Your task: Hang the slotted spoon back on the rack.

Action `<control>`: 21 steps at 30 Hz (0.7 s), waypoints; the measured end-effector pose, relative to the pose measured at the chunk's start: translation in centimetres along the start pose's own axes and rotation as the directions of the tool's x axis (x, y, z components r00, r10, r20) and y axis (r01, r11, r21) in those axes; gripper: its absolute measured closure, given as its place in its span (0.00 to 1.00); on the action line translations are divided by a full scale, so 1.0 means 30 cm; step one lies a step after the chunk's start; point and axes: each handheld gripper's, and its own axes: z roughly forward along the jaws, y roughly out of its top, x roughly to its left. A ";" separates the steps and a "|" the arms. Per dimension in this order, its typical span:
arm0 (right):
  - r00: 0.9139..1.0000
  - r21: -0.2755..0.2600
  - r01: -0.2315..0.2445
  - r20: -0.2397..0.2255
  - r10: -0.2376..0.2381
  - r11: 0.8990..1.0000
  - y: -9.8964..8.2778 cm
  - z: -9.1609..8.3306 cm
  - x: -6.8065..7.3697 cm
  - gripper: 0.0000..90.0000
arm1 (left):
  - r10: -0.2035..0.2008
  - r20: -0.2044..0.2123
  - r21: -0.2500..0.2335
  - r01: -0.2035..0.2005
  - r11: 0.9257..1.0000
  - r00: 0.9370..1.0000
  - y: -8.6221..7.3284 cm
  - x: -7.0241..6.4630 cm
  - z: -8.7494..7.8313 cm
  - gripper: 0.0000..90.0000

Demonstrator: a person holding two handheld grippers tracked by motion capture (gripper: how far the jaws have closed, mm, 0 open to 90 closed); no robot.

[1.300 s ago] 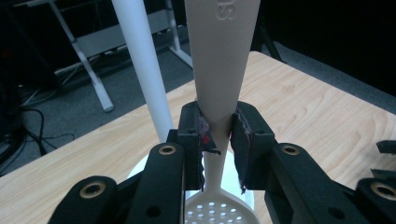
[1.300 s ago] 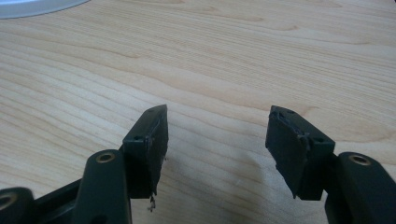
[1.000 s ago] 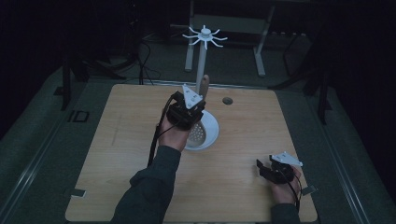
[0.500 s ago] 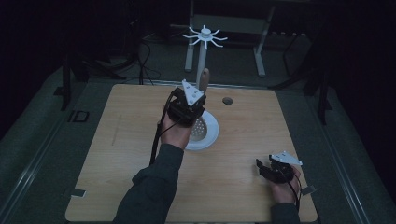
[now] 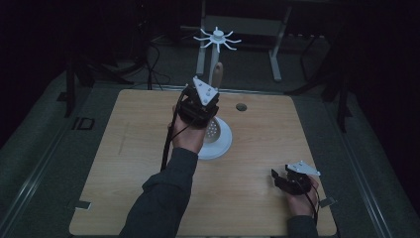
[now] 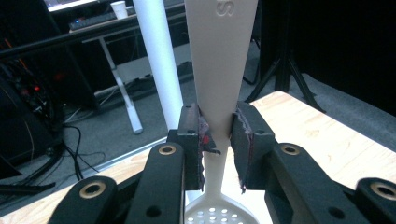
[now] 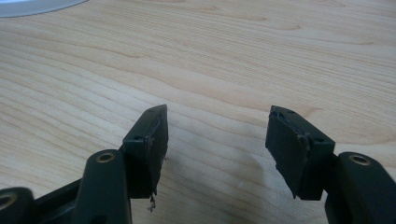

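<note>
My left gripper (image 5: 202,105) (image 6: 218,135) is held above the middle of the wooden table (image 5: 124,163), shut on the neck of a pale slotted spoon (image 6: 220,65). The spoon's handle (image 5: 218,75) points up and away, and its perforated bowl (image 5: 213,131) (image 6: 215,212) hangs below the jaws. Just behind it rises the white pole (image 6: 161,60) of a hook stand, with its ring of hooks (image 5: 217,37) on top and its round base (image 5: 223,145) on the table. My right gripper (image 5: 289,181) (image 7: 217,135) rests at the table's front right, open, with bare wood between its jaws.
A small round hole (image 5: 241,106) marks the tabletop behind the stand's base. Dark floor, cables and desk legs (image 5: 275,64) lie beyond the far edge. The rim of the white base (image 7: 37,5) shows at the top left of the right gripper view.
My left gripper has risen slightly with the spoon, whose handle tip now stands a little higher against the pole. The right gripper has stayed put.
</note>
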 end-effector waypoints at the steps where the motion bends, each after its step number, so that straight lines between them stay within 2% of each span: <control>1: 1.000 0.000 -0.002 -0.002 0.002 1.000 0.000 0.000 -0.001 0.43 | 0.000 -0.006 -0.004 0.000 1.000 1.000 0.002 0.000 -0.001 0.83; 3: 1.000 -0.001 -0.001 -0.003 0.001 1.000 -0.001 -0.001 -0.001 0.43 | -0.008 -0.023 -0.006 0.008 1.000 1.000 0.008 0.007 -0.002 0.83; 21: 1.000 0.001 -0.006 0.001 0.006 1.000 -0.004 -0.004 -0.003 0.43 | -0.010 -0.051 -0.012 0.010 1.000 0.999 0.056 0.014 0.011 0.83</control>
